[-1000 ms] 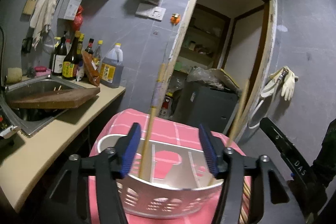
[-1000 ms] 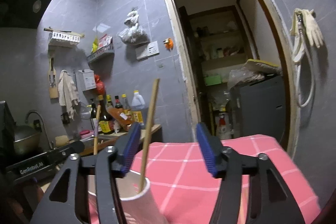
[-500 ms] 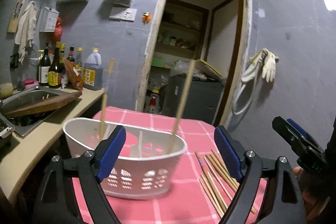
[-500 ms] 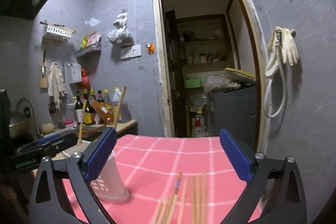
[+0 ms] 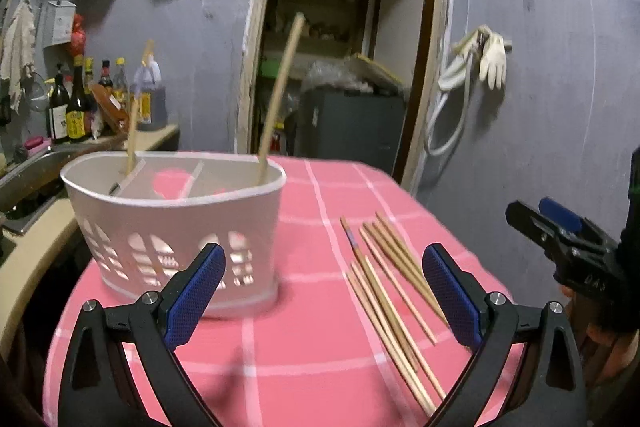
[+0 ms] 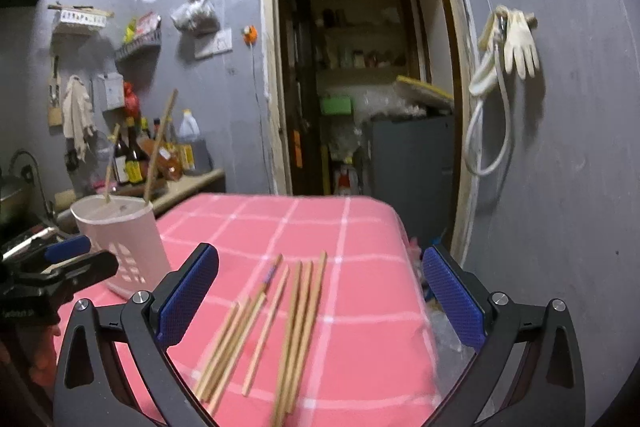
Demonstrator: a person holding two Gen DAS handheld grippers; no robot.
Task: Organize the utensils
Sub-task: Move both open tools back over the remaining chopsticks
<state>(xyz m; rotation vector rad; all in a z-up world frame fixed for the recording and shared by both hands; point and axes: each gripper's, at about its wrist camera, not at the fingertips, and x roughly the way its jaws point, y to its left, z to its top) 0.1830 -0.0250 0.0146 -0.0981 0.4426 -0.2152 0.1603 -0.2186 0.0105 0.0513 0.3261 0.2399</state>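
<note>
Two chopsticks [image 5: 280,99] stand upright in the white basket [image 5: 180,227]: one in its left compartment, one at its right end. That much looks done. Left wrist view: loose chopsticks [image 5: 392,299], seven or so, lie flat on the pink checked cloth [image 5: 304,355] just right of the basket, not touching it. Left claw [image 5: 324,307] has just been opening and now gapes wide, nothing between its pads, near side of the basket. Right claw shows at the far right edge.

Right wrist view: basket [image 6: 120,231] sits far left with both sticks poking up. Loose pile [image 6: 280,327] lies right of the basket, straight ahead of the right claw [image 6: 320,307], which is spread wide and empty, above the pile. Most of the job is left, I'd judge: the whole pile has yet to go in.
</note>
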